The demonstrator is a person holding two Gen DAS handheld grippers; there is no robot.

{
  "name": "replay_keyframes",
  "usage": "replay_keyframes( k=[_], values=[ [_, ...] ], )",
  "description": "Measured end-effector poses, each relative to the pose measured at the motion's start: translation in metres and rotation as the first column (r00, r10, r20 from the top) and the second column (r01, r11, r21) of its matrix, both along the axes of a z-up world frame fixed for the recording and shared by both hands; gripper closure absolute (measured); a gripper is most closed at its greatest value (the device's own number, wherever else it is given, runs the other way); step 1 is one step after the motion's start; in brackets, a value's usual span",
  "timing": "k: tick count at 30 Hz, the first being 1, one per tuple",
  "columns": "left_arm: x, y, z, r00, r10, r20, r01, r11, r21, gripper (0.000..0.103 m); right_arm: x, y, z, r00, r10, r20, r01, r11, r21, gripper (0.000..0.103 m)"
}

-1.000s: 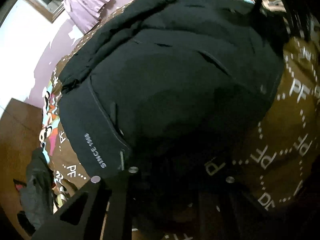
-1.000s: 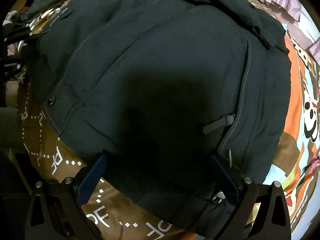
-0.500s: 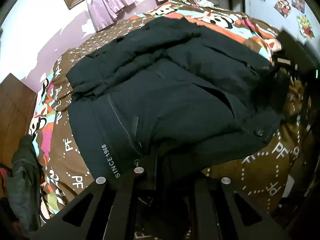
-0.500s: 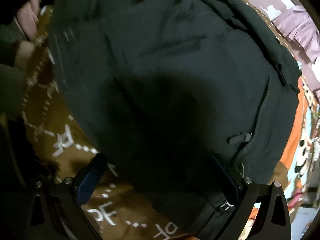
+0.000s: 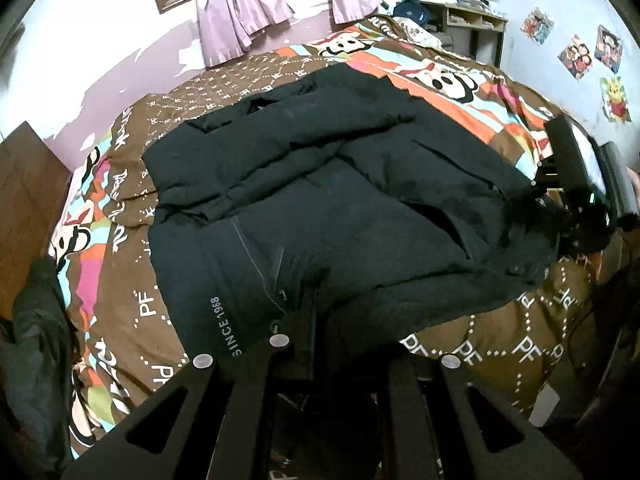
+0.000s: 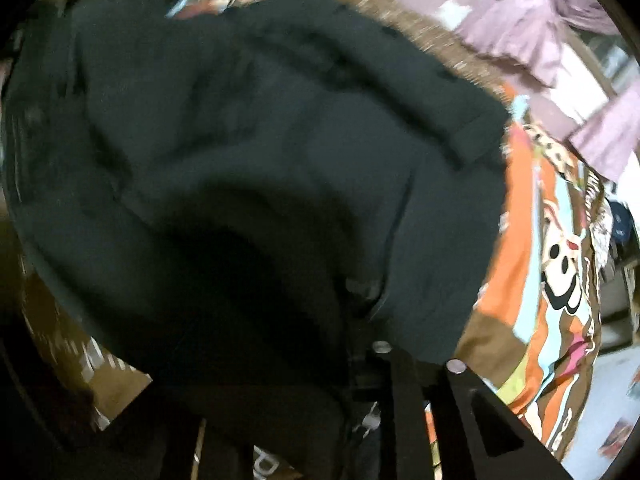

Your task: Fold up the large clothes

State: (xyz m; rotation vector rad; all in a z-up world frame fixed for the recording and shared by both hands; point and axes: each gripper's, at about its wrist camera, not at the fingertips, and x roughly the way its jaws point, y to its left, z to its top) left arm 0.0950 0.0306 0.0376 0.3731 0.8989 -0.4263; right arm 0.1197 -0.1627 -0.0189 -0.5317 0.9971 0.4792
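The black jacket (image 5: 328, 208) lies spread over the bedspread (image 5: 496, 356), filling the middle of the left view. The left gripper (image 5: 320, 344) looks pinched onto the hem at bottom center, fingers close together with fabric between. The right gripper (image 6: 360, 364) is at the hem too, lower middle of its blurry view, probably clamped, but I honestly can't tell. Looks like the lift-and-fold step; next both corners need carrying evenly toward the collar.

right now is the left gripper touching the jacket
Touching. In the left wrist view the left gripper is pinched shut on the hem of the black jacket, and the cloth tents up between the fingers.
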Motion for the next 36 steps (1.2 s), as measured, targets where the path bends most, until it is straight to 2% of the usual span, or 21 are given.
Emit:
replay_keyframes(
  k=[5, 9, 13, 20, 24, 31, 36],
  values=[
    [0.008, 0.011, 0.016, 1.000, 0.021, 0.003, -0.021, 0.999, -0.038, 0.095, 0.011, 0.019, 0.037, 0.996, -0.075, 0.045, 0.070, 0.991, 0.112, 0.093],
    [0.013, 0.017, 0.024, 0.999, 0.030, -0.012, -0.030, 0.998, -0.062, 0.095, 0.042, 0.008, 0.064, 0.990, -0.120, 0.073, 0.103, 0.975, 0.199, 0.094],
    [0.011, 0.022, 0.030, 0.999, 0.043, -0.004, -0.043, 0.997, -0.061, 0.096, 0.039, 0.004, 0.090, 0.987, -0.091, 0.135, 0.056, 0.968, 0.246, 0.095],
    [0.000, 0.026, 0.057, 0.996, 0.086, 0.034, -0.085, 0.996, -0.037, 0.098, 0.014, -0.002, 0.125, 0.965, 0.002, 0.263, -0.062, 0.973, 0.222, 0.096],
    [-0.014, 0.032, 0.083, 0.990, 0.118, 0.081, -0.113, 0.991, -0.065, 0.098, -0.006, -0.002, 0.144, 0.946, 0.045, 0.322, -0.117, 0.971, 0.209, 0.097],
    [-0.035, 0.038, 0.124, 0.981, 0.168, 0.091, -0.155, 0.978, -0.140, 0.099, -0.038, 0.000, 0.182, 0.925, 0.086, 0.369, -0.170, 0.965, 0.200, 0.097],
    [-0.047, 0.044, 0.157, 0.978, 0.174, 0.119, -0.154, 0.975, -0.158, 0.099, -0.030, 0.007, 0.193, 0.923, 0.068, 0.379, -0.155, 0.967, 0.204, 0.097]
  ],
)
